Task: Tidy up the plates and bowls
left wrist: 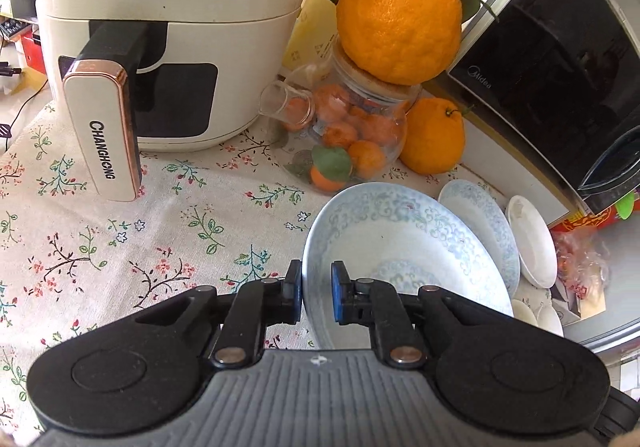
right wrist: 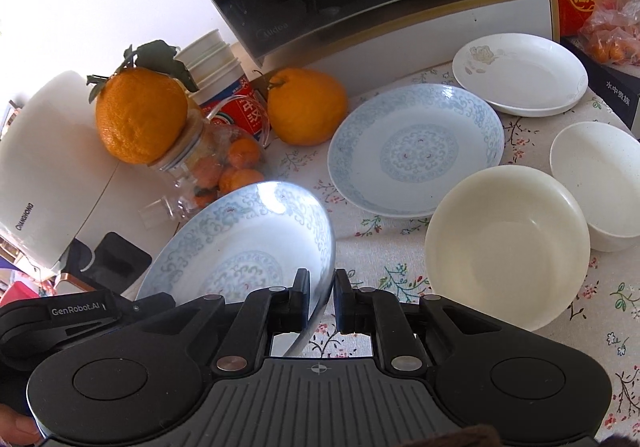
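Straddling the tilted blue-patterned plate [right wrist: 248, 231], both claws hide its near rim.

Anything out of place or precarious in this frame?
Yes: a large orange is balanced on the cork lid of the glass jar, a perch it could roll off. The patterned plate is tilted steeply, held at its rim by both the left tool and right tool.

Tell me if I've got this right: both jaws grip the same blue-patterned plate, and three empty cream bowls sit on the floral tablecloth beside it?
Not quite. The right wrist view shows two cream bowls, not three: a larger bowl and a smaller bowl behind it. The rest holds: the left gripper and right gripper both clamp the rim of the tilted blue-patterned plate, over the floral tablecloth.
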The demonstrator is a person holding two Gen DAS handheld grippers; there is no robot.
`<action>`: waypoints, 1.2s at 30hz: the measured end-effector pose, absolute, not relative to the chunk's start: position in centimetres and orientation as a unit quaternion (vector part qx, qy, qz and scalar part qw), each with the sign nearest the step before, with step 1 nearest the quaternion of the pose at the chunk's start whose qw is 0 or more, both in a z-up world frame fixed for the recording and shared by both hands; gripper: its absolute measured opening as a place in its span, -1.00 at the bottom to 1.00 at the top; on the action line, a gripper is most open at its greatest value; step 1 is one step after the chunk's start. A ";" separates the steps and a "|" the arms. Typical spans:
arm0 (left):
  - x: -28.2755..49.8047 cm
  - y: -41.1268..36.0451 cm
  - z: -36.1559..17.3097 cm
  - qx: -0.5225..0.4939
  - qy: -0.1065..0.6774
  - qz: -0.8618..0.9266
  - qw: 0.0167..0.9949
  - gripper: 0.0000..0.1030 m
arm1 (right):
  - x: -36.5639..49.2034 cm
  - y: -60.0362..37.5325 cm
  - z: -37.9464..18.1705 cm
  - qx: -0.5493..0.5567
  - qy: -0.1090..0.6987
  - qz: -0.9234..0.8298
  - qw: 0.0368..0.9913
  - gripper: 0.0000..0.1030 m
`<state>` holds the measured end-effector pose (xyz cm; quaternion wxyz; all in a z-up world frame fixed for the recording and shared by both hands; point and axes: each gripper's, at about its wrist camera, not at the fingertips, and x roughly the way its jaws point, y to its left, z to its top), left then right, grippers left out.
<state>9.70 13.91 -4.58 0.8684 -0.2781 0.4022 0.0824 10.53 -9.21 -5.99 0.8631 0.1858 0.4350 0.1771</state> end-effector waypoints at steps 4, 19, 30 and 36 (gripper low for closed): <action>8.3 13.8 -3.9 -0.281 0.395 0.076 0.871 -0.76 | 9.5 -9.6 -5.2 0.188 0.426 0.189 0.865 -0.75; -2.8 13.7 -0.8 -0.267 0.372 0.064 0.887 -0.76 | 0.9 -9.8 -3.9 0.151 0.430 0.250 0.854 -0.74; -8.5 15.4 -5.5 -0.280 0.425 0.088 0.856 -0.76 | -4.3 -6.8 -7.9 0.077 0.470 0.284 0.832 -0.73; -8.5 15.6 -7.2 -0.265 0.448 0.105 0.847 -0.76 | -4.4 -5.7 -9.2 0.050 0.474 0.284 0.832 -0.72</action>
